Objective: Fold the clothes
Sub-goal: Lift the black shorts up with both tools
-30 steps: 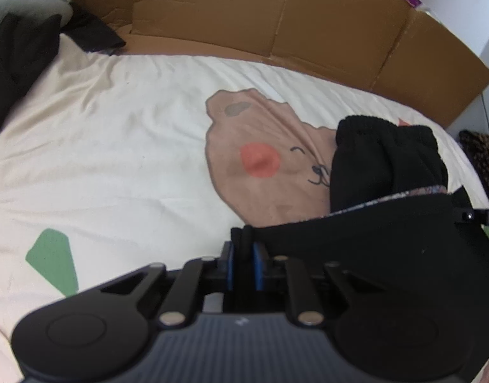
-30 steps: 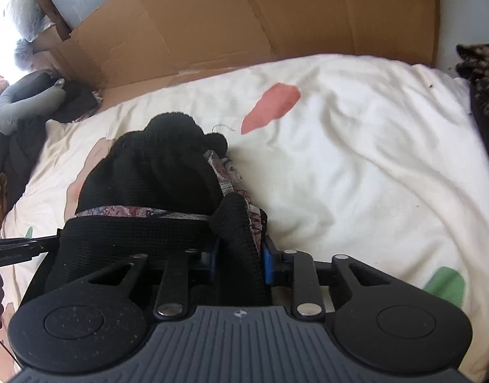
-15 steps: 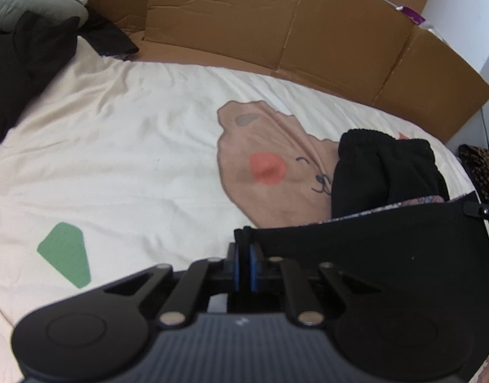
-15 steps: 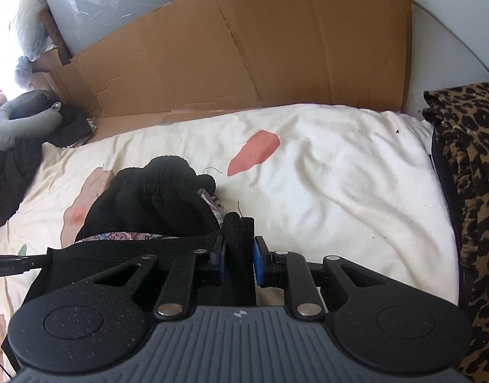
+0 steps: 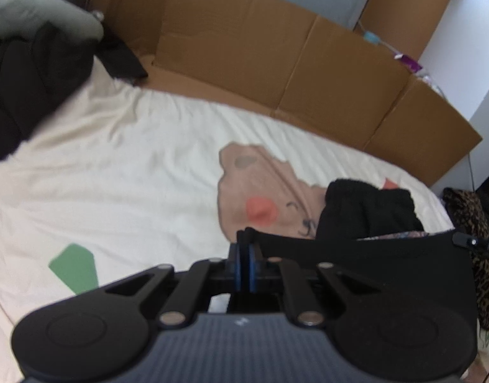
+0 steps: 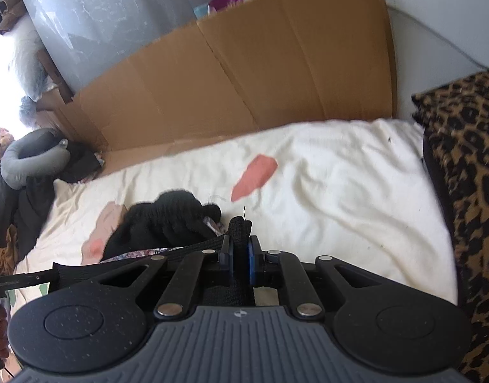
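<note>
A black garment [image 5: 365,255] with a patterned inner lining hangs stretched between my two grippers above a cream bed sheet [image 5: 132,175]. My left gripper [image 5: 244,245] is shut on the garment's left top corner. My right gripper [image 6: 241,239] is shut on the right top corner [image 6: 239,223]. The garment's far end [image 6: 161,220] still rests bunched on the sheet. The taut top edge runs from one gripper to the other.
Brown cardboard panels [image 5: 276,57] stand along the bed's far side. A dark clothes pile with a grey neck pillow [image 5: 30,16] lies at the far left. A leopard-print fabric [image 6: 467,175] lies along the right edge of the bed.
Both grippers have risen and pulled back, lifting the black garment higher off the sheet. More of the room beyond the cardboard shows. Both grips have stayed closed.
</note>
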